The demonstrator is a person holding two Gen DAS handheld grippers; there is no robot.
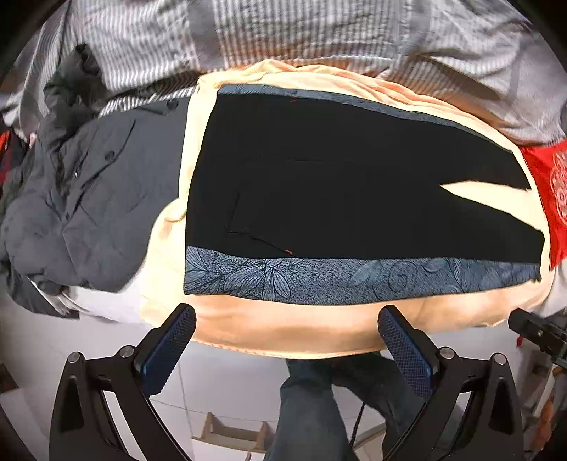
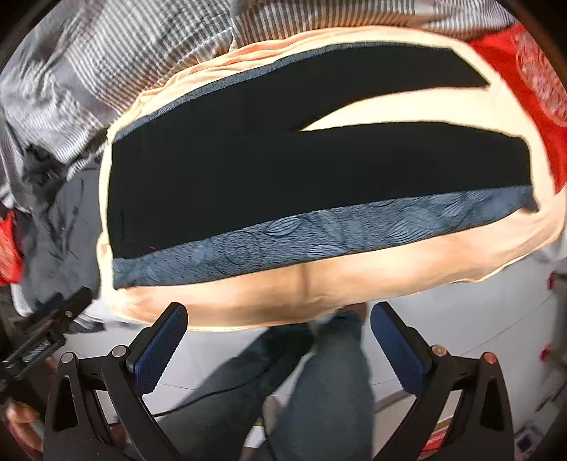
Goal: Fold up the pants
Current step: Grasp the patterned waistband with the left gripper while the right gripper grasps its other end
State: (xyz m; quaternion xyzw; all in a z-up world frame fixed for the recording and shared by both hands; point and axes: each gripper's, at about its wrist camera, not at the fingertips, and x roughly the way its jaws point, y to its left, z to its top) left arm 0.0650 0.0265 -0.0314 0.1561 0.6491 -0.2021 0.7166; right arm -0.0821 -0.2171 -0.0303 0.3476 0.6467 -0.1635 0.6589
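Black pants [image 1: 336, 184] with blue patterned side stripes [image 1: 354, 280] lie flat and spread out on a peach-coloured cloth surface [image 1: 283, 329], waist to the left, the two legs splitting apart to the right. They also show in the right wrist view [image 2: 283, 170]. My left gripper [image 1: 287, 315] is open and empty, held off the near edge of the surface, short of the pants. My right gripper [image 2: 280, 312] is open and empty too, also at the near edge. The left gripper's body shows at the left of the right wrist view [image 2: 42, 337].
A dark grey garment pile [image 1: 81, 205] lies left of the pants. Striped grey bedding [image 1: 283, 32] lies behind. A red cloth [image 1: 549, 191] lies at the right. The person's jeans-clad legs [image 2: 319, 390] and white floor are below the edge.
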